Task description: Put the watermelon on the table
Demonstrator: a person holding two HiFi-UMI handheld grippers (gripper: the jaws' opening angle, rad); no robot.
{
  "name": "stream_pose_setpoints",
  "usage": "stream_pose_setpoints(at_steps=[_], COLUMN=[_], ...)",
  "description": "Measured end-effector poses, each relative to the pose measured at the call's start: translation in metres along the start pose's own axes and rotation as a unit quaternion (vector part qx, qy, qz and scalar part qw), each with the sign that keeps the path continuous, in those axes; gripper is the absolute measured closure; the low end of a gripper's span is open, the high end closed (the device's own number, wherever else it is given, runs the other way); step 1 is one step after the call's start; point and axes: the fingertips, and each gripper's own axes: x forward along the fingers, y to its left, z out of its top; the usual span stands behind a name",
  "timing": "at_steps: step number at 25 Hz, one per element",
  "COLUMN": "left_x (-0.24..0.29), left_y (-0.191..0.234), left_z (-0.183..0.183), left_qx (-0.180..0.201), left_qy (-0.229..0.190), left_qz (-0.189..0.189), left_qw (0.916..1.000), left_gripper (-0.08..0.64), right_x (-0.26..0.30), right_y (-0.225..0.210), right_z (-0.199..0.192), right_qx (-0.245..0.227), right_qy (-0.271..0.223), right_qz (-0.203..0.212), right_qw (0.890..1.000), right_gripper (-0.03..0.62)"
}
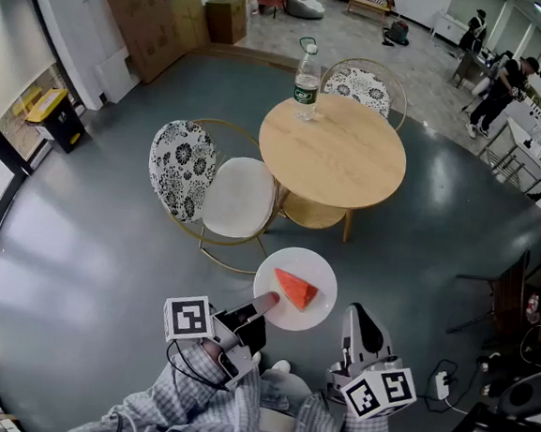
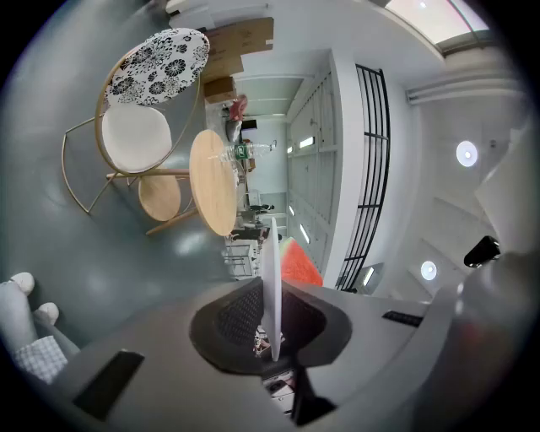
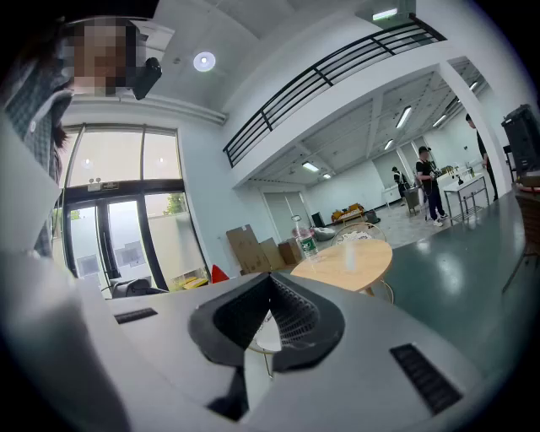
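A red watermelon slice (image 1: 295, 288) lies on a white plate (image 1: 318, 272) held in the air above the grey floor, short of the round wooden table (image 1: 337, 155). My left gripper (image 1: 263, 304) is shut on the plate's left rim. In the left gripper view the plate (image 2: 271, 287) stands edge-on between the jaws, with the watermelon (image 2: 297, 263) on its right side. My right gripper (image 1: 360, 314) hovers to the plate's right, shut and holding nothing. The right gripper view (image 3: 268, 325) shows the jaws together, and the table (image 3: 346, 261) lies ahead.
A clear water bottle (image 1: 307, 75) stands at the table's far edge. A patterned chair with a white seat (image 1: 211, 191) stands left of the table, and another chair (image 1: 365, 85) stands behind it. Cardboard boxes (image 1: 151, 17) lean on the far wall. People stand at the far right.
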Motion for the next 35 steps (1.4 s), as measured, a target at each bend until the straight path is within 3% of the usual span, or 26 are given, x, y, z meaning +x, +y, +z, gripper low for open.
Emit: stream_pose_setpoints(at_steps=[12, 19, 23, 26, 35], left_x=[-0.001, -0.003, -0.004, -0.007, -0.016], left_y=[-0.002, -0.002, -0.001, -0.002, -0.004], left_z=[0.002, 0.005, 0.005, 0.007, 0.01], left_qx=[0.001, -0.002, -0.001, -0.004, -0.006], left_qy=[0.003, 0.001, 0.002, 0.004, 0.016], left_qz=[-0.002, -0.005, -0.01, -0.014, -0.022], left_qw=[1.0, 1.0, 0.9999, 0.9999, 0.9996], left_gripper=[0.534, 0.534, 0.534, 0.534, 0.534], right_x=[0.001, 0.008, 0.012, 0.015, 0.02], right_y=[0.002, 0.003, 0.008, 0.016, 0.037], right_z=[0.0, -0.02, -0.032, -0.039, -0.047], right_qx=[0.011, 0.119, 0.216, 0.272, 0.261], right_qy=[0.006, 0.046, 0.054, 0.063, 0.075], right_qz=[-0.01, 0.007, 0.022, 0.036, 0.047], right_qw=[1.0, 0.992, 0.975, 0.96, 0.961], right_gripper=[0.584, 0.583, 0.58, 0.502, 0.502])
